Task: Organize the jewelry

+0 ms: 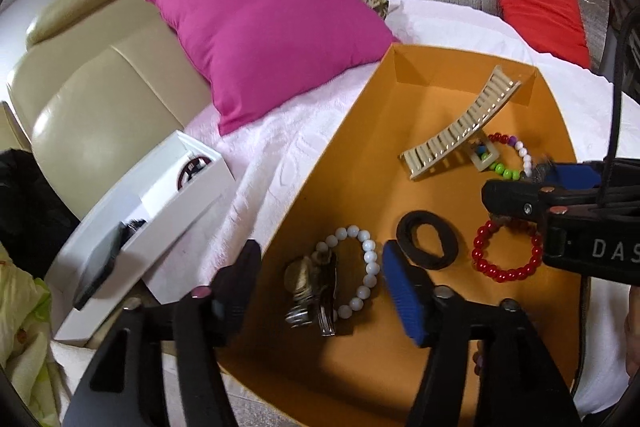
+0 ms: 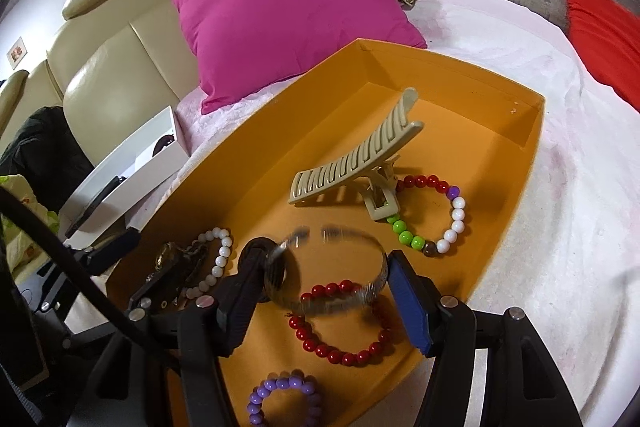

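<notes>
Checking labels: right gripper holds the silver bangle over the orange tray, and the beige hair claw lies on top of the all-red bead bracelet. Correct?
Not quite. In the right wrist view the beige hair claw overlaps the multicolour bead bracelet, not the all-red bead bracelet. The right gripper does hold the silver bangle over the orange tray.

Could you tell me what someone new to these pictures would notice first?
Probably the pink pillow against the cream sofa, behind the orange box on the white blanket. Inside the box, a beige hair clip leans over a multicoloured bracelet, and the right tool holds a silvery bangle above a red bracelet.
</notes>
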Demonstrator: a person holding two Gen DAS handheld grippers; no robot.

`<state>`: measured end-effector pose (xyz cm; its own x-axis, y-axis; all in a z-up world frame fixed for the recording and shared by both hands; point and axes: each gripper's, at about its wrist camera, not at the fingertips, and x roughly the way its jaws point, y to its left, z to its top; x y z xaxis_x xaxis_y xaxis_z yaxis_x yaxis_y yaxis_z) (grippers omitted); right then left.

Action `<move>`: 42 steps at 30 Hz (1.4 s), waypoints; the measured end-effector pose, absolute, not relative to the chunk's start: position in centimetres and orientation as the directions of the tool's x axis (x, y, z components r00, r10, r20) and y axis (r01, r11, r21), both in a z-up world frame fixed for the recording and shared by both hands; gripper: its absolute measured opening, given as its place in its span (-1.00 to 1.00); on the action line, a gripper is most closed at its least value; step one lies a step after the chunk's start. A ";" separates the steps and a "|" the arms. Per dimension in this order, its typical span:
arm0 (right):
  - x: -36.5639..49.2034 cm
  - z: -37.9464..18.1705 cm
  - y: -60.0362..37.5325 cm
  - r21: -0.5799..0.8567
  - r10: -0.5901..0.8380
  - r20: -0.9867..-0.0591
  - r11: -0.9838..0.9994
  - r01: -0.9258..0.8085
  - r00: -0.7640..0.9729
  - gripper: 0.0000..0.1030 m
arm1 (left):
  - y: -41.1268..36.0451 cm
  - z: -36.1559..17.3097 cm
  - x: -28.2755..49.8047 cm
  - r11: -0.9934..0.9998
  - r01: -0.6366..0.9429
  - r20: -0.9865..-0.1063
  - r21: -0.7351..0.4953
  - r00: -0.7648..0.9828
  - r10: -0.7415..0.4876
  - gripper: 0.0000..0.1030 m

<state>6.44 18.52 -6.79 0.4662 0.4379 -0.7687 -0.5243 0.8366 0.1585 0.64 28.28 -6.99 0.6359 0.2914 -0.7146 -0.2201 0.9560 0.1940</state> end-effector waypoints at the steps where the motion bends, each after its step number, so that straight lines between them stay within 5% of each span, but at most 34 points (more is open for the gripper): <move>1: 6.4 -6.7 18.3 0.161 0.437 -0.769 0.839 -0.519 0.467 0.28 | 28.2 -6.8 0.6 0.955 -0.222 -0.709 0.198 0.640 0.296 0.30; 8: 5.4 -5.6 16.5 0.191 0.463 -0.744 0.838 -0.511 0.482 0.28 | 27.4 -5.0 -0.4 0.945 -0.249 -0.683 0.214 0.654 0.327 0.52; 42: -7.7 2.7 5.3 0.220 0.532 -0.593 0.829 -0.514 0.605 0.28 | 19.1 3.5 -10.5 0.915 -0.284 -0.563 0.285 0.723 0.400 0.55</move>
